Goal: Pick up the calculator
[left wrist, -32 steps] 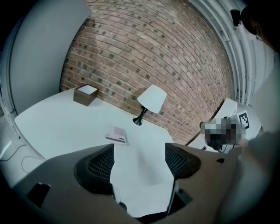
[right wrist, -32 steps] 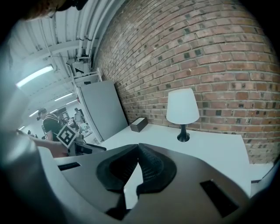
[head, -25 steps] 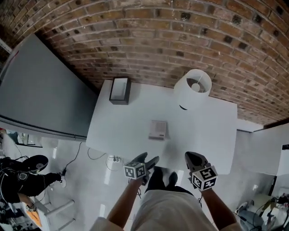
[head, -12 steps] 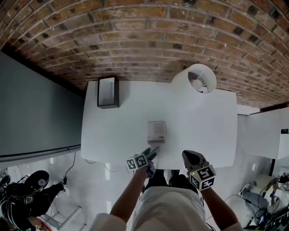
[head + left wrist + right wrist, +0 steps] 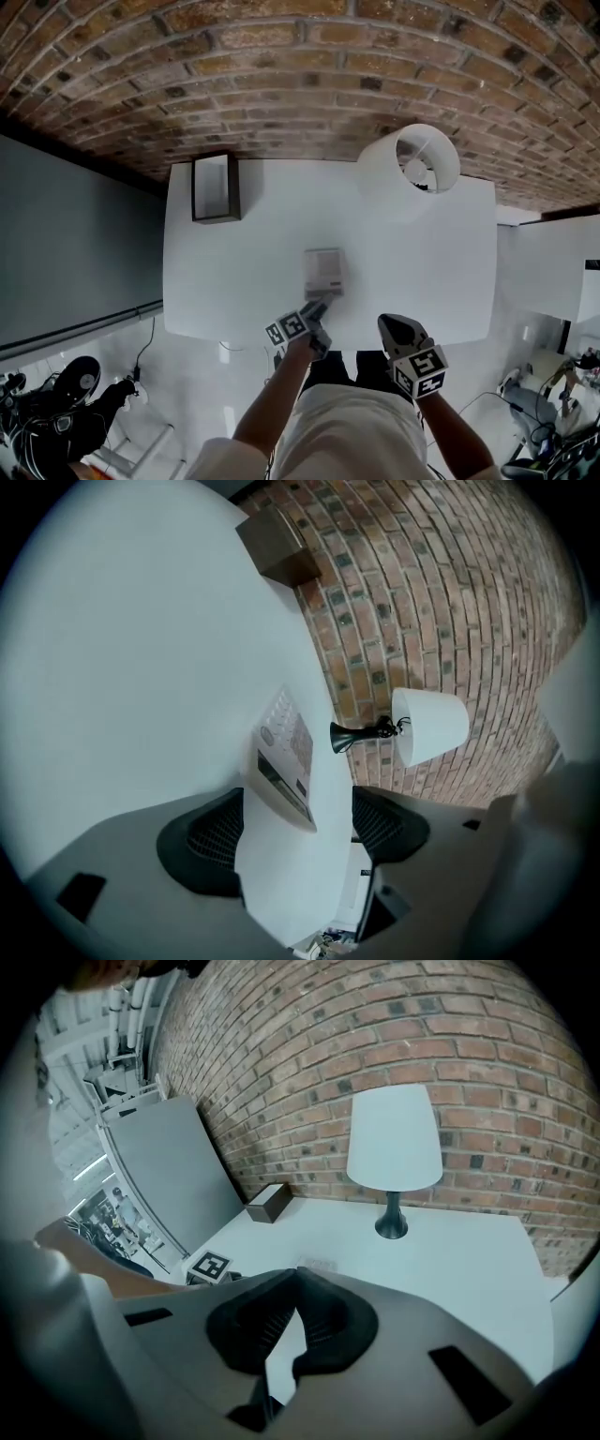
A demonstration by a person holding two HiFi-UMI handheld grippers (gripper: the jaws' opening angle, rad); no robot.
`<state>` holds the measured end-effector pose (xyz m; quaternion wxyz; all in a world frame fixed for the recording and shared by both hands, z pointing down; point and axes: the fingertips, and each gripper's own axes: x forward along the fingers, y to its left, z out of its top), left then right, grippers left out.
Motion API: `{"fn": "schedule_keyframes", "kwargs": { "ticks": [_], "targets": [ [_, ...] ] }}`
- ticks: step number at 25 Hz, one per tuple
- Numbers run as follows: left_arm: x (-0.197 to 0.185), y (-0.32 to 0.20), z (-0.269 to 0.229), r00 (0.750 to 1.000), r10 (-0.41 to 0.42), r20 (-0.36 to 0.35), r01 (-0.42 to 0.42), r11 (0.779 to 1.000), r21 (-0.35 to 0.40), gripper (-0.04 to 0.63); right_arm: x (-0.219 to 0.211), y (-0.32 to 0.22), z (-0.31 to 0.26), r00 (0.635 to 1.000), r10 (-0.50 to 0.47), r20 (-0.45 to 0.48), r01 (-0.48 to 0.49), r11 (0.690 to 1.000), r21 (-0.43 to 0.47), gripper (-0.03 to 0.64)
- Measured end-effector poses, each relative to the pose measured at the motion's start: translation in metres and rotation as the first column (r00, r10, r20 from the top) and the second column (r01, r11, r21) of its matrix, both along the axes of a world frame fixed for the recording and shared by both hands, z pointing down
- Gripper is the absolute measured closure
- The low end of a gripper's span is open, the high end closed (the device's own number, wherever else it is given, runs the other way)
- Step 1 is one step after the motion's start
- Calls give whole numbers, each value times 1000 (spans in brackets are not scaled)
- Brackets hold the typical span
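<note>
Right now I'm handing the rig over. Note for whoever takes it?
Left gripper: open, at the near edge of the table, with the calculator reaching its jaws but not gripped.
Right gripper: shut, empty, near the table's front edge, to the calculator's right.
Calculator: lying flat on the table, not lifted.
Done: left gripper lined up on it.
Left: close on the calculator and lift.

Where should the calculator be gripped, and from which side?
Probably by its near end, coming from the front edge of the table. The calculator lies flat with that end, which looks raised, facing the open left tongs; the raised end gives the jaws something to close on.
</note>
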<state>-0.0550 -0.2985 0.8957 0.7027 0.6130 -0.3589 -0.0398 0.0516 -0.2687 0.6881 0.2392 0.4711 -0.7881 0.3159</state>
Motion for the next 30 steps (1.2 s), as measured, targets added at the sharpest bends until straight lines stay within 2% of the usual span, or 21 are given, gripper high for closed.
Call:
{"fn": "schedule_keyframes", "kwargs": {
  "ticks": [4, 9, 15, 17, 19, 20, 24, 30],
  "targets": [
    [5, -6, 5, 996, -61, -58, 59, 998, -22, 238, 1, -2, 7, 1000, -10, 5, 10, 1000, -18, 604],
    [7, -19, 7, 978, -154, -142, 152, 988, -25, 260, 4, -7, 14, 1000, -17, 16, 17, 999, -33, 604],
    [2, -26, 13, 952, -248, -177, 244, 969, -45, 310, 8, -3, 25, 999, -29, 23, 31, 998, -63, 604],
    [0, -26, 19, 950, -268, -157, 261, 963, -67, 356, 10, -3, 28, 999, -32, 23, 33, 997, -67, 604],
    [-4, -25, 27, 947, -292, -132, 280, 955, -101, 470, 11, -3, 29, 999, -34, 23, 35, 997, -65, 604],
    [-6, -25, 29, 945, -301, -128, 288, 951, -112, 489, 11, -3, 29, 999, -33, 24, 35, 997, -63, 604],
    [-7, -27, 29, 943, -304, -136, 291, 950, -111, 506, 15, 0, 24, 999, -29, 19, 30, 998, -54, 604],
    [-5, -33, 8, 964, -231, -129, 227, 973, -46, 509, 24, 2, 12, 1000, -10, 6, 10, 1000, -24, 604]
  ]
}}
